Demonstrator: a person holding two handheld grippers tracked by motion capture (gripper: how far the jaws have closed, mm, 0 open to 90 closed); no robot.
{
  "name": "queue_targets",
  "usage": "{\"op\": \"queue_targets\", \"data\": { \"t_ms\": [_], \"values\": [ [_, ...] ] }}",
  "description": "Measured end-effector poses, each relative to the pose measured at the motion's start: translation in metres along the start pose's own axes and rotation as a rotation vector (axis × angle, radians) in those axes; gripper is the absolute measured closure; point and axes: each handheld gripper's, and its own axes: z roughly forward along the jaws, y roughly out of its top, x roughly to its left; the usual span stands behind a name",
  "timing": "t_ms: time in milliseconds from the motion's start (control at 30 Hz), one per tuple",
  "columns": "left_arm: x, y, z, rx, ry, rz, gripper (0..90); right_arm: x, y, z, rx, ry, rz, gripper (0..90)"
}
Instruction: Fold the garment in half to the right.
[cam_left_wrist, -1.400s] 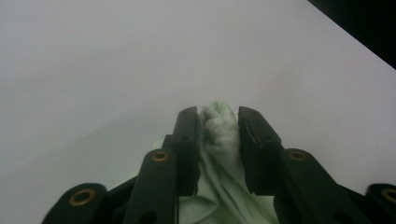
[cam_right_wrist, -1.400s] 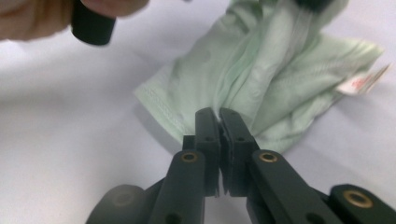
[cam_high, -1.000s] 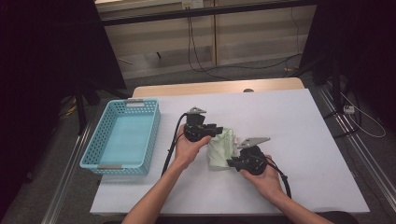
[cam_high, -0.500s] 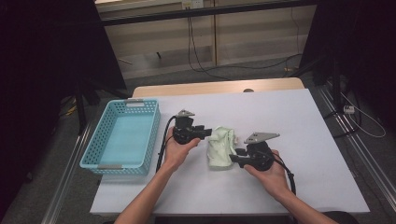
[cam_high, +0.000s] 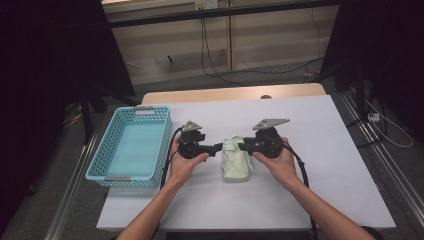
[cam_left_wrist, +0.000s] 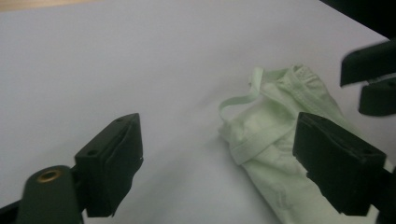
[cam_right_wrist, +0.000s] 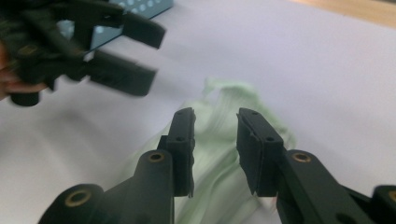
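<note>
A pale green cloth (cam_high: 236, 161) lies bunched in a long heap on the white table (cam_high: 320, 150), between my two grippers. My left gripper (cam_high: 220, 146) points at the cloth's upper left edge. Its jaws have just been opening, and in the left gripper view the left gripper (cam_left_wrist: 217, 126) stands wide open, with the cloth (cam_left_wrist: 280, 140) ahead on the right and nothing pressed. My right gripper (cam_high: 240, 146) faces it from the other side. In the right gripper view the right gripper (cam_right_wrist: 215, 114) hovers over the cloth (cam_right_wrist: 219, 140). Its jaws have just been closing a little, with a narrow gap left and nothing gripped.
A light blue plastic basket (cam_high: 131, 145) stands on the table's left side, close behind my left hand. Cables trail from both grippers toward the near edge. White table surface stretches right of the right hand and in front of the cloth.
Both grippers have drawn back from the cloth, the left one leftward, the right one to the right and up. The left jaws have spread wide. The cloth now lies free between them.
</note>
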Motion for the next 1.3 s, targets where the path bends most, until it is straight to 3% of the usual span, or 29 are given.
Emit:
{"op": "queue_targets", "data": {
  "t_ms": [100,300,533,833,1033,1300],
  "values": [
    [0.001,-0.002,0.001,0.006,0.018,0.004,10.1,-0.006,0.011,0.013,0.011,0.001,0.012,64.5],
    [0.005,-0.003,0.004,0.006,0.025,-0.011,9.9,-0.012,0.028,0.035,0.052,0.018,-0.009,58.2],
    [0.006,-0.004,0.006,0.015,0.025,-0.007,10.6,-0.018,0.032,0.055,0.100,0.026,-0.012,54.9],
    [0.004,-0.005,0.009,0.023,0.025,-0.002,10.9,-0.017,0.034,0.068,0.138,0.019,-0.022,53.7],
    [0.003,-0.005,0.011,0.030,0.027,0.003,11.0,-0.019,0.031,0.068,0.164,0.034,-0.023,79.0],
    [0.000,-0.003,0.014,0.013,0.048,0.003,12.4,-0.015,0.029,0.049,0.120,0.029,-0.035,83.4]
  ]
}}
